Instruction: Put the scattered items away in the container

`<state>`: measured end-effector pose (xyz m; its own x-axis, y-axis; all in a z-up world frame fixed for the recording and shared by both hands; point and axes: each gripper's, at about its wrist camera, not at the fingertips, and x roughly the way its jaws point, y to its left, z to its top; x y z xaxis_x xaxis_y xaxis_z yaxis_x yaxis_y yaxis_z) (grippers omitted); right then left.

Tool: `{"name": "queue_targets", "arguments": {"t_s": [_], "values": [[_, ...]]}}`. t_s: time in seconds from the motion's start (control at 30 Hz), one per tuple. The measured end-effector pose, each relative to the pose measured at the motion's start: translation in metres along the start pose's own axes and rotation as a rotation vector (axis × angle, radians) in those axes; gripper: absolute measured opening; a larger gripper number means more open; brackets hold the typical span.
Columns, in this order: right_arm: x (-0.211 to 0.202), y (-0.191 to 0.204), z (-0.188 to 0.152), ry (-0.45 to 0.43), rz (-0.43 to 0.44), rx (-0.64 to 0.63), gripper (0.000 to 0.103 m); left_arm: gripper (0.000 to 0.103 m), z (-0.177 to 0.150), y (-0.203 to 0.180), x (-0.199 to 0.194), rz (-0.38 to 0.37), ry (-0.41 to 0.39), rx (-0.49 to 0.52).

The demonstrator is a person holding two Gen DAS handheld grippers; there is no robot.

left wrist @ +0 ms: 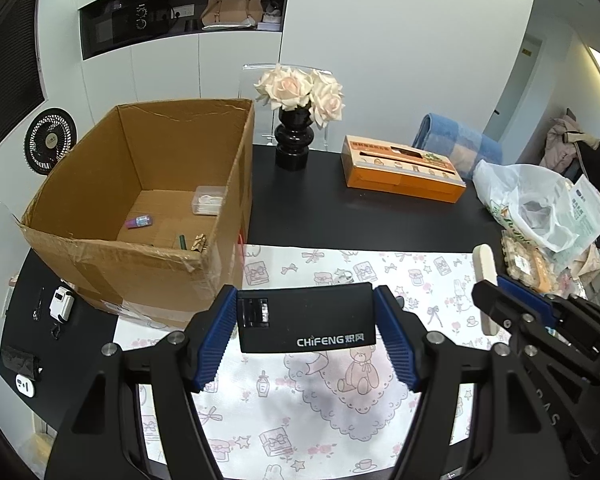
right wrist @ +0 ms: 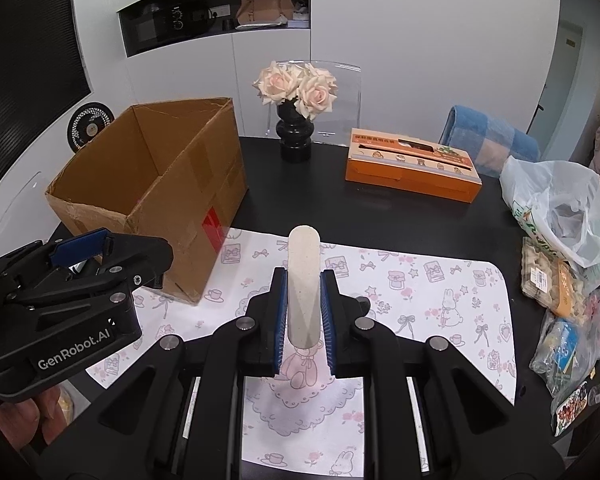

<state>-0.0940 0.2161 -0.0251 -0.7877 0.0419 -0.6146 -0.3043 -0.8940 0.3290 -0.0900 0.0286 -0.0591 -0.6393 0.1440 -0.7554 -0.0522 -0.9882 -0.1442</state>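
Observation:
My left gripper [left wrist: 305, 320] is shut on a black CHIFENG box [left wrist: 306, 318], held above the patterned mat [left wrist: 300, 412] just right of the open cardboard box [left wrist: 140, 208]. Inside the carton lie a clear plastic case [left wrist: 208, 200], a purple tube [left wrist: 140, 222] and a small clip bundle [left wrist: 198, 242]. My right gripper [right wrist: 304, 316] is shut on a pale oblong stick [right wrist: 303, 284], held upright over the mat [right wrist: 420, 300]. The stick [left wrist: 484, 276] and right gripper [left wrist: 540, 316] also show at the right of the left wrist view. The left gripper [right wrist: 80, 264] appears at the left of the right wrist view.
A black vase of roses [left wrist: 296, 120], an orange carton [left wrist: 400, 168], a blue towel [left wrist: 456, 140] and a white plastic bag [left wrist: 540, 204] with snack packs [right wrist: 552, 280] sit on the black table [left wrist: 340, 216]. Small gadgets [left wrist: 62, 304] lie left of the cardboard box.

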Motion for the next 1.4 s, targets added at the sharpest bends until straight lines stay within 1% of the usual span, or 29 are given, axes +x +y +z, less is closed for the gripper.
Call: {"name": "queue_targets", "arguments": {"t_s": [0.2, 0.33, 0.6, 0.8, 1.07, 1.23, 1.4], "values": [[0.001, 0.014, 0.011, -0.008, 0.011, -0.017, 0.016, 0.067, 0.006, 0.013, -0.005, 0.007, -0.012, -0.019], [0.005, 0.03, 0.023, -0.014, 0.025, -0.039, 0.016, 0.067, 0.012, 0.031, -0.011, 0.019, -0.025, -0.045], [0.016, 0.08, 0.049, -0.025, 0.067, -0.11, 0.016, 0.067, 0.027, 0.083, -0.023, 0.057, -0.052, -0.105], [0.032, 0.125, 0.068, -0.02, 0.113, -0.163, 0.016, 0.067, 0.036, 0.124, -0.026, 0.095, -0.06, -0.144], [0.053, 0.174, 0.089, -0.009, 0.165, -0.212, 0.016, 0.067, 0.049, 0.17, -0.023, 0.137, -0.055, -0.188], [0.067, 0.192, 0.099, 0.0, 0.182, -0.222, 0.016, 0.067, 0.059, 0.19, -0.013, 0.148, -0.046, -0.199], [0.081, 0.204, 0.108, 0.012, 0.192, -0.231, 0.016, 0.067, 0.066, 0.202, -0.004, 0.151, -0.038, -0.207]]}}
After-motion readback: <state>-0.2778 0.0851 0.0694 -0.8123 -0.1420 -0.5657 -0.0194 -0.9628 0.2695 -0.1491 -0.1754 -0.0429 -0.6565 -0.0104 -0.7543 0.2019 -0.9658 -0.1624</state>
